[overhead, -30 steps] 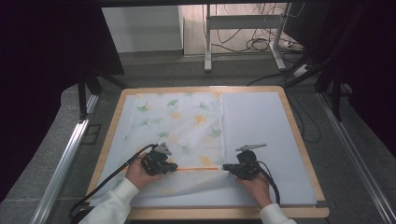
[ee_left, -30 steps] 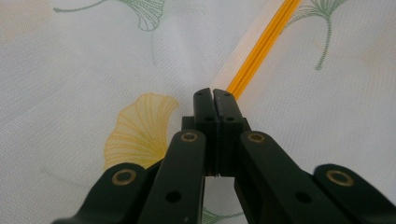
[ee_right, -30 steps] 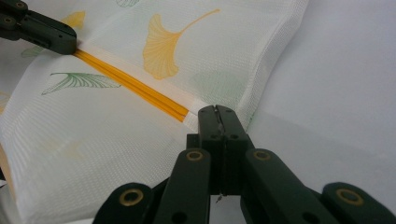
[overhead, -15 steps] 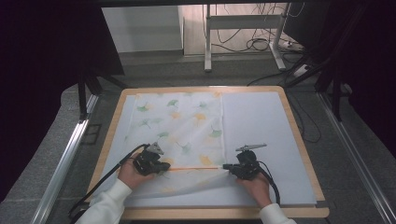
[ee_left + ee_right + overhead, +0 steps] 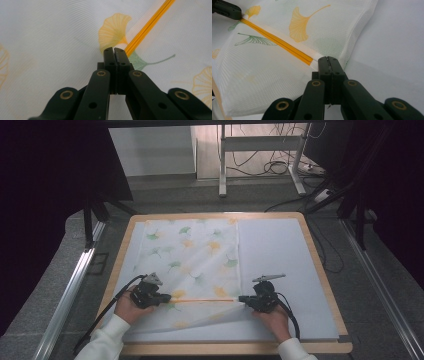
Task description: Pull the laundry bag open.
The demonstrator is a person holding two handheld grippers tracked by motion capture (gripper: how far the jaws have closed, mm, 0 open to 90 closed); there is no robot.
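Note:
A white cloth (image 5: 190,247) printed with ginkgo leaves lies on the left half of the table, its near part folded over. An orange-striped edge (image 5: 202,300) runs taut between my two grippers. My left gripper (image 5: 161,299) is shut on the stripe's left end; in the left gripper view its jaws (image 5: 114,50) meet where the orange stripe (image 5: 147,25) starts. My right gripper (image 5: 241,298) is shut on the right end; in the right gripper view its jaws (image 5: 327,59) pinch the cloth's white corner beside the stripe (image 5: 277,40). The left gripper (image 5: 227,11) shows at the stripe's far end.
A white mat (image 5: 280,250) covers the table inside a wooden rim (image 5: 320,270). Beyond the table stand a metal frame (image 5: 260,155) and floor cables (image 5: 280,167). Dark stands flank both sides.
My left gripper has moved left along the table with the cloth's edge, so the orange stripe between the grippers has grown longer. The right gripper has stayed in place.

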